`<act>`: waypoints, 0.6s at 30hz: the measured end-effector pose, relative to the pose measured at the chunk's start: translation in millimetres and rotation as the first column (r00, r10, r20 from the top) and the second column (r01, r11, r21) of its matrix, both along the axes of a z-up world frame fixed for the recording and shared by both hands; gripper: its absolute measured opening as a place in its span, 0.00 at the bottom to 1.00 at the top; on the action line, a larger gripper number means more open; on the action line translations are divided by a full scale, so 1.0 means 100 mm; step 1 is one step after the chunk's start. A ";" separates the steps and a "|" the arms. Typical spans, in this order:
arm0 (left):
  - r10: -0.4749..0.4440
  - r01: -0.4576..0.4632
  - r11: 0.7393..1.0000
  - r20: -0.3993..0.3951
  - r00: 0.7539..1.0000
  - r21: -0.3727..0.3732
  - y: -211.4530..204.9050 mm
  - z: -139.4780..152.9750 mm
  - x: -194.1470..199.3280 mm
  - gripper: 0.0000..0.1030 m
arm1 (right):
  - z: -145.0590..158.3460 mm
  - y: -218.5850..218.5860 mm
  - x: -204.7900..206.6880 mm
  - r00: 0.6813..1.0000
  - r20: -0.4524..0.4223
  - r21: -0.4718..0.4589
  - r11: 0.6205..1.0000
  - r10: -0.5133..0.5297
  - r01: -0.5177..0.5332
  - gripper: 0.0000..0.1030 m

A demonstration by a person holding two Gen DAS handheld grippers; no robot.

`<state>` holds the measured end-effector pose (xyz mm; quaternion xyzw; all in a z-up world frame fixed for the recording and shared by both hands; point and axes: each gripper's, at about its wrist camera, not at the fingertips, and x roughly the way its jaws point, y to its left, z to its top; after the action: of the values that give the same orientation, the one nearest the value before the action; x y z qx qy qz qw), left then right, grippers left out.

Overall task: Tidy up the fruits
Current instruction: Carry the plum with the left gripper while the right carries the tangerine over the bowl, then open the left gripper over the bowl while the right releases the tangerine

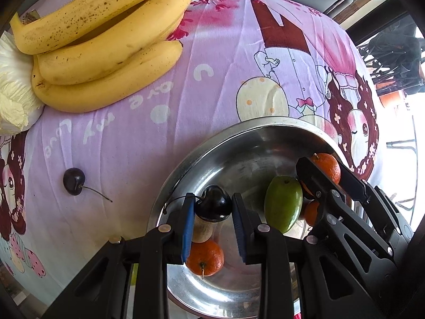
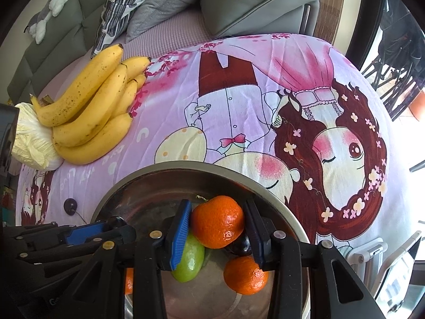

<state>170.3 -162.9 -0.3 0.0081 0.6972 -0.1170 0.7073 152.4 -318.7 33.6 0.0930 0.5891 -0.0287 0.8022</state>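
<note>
- Left wrist view, lower centre: the left gripper (image 1: 213, 207) points straight down over a round stainless-steel bowl (image 1: 186, 159). Its blue-padded jaws are nearly shut on a dark, glossy cherry (image 1: 213, 207), stem trailing left.
- Directly beneath, low in the frame, lie a small tan round fruit (image 1: 203, 230) and an orange mandarin (image 1: 205, 256); likely the cherry drops beside them.
- Right wrist view, lower centre: the right gripper (image 2: 217, 222) clamps a second orange mandarin (image 2: 217, 222) above the same bowl, over an oval green fruit (image 2: 190, 261), long axis roughly upright in the frame, and a third mandarin (image 2: 245, 275).
- Both grippers crowd the bowl, close together.
- Middle left of the left view: another dark cherry (image 1: 74, 181) waits on the pink cartoon-print cloth (image 1: 212, 79).
- Upper left: a bunch of yellow bananas (image 1: 106, 40) against a pale cabbage (image 1: 13, 90).
</note>
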 end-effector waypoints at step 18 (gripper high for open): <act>-0.021 0.021 1.000 0.024 0.999 0.006 0.01 0.18 -0.11 0.40 | 0.17 -0.01 -0.06 1.000 0.010 -0.046 0.999 -0.011 0.011 0.48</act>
<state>159.1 -162.1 18.1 0.0190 0.6889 -0.1224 0.7142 146.7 -320.0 50.7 0.0779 0.5839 -0.0464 0.8067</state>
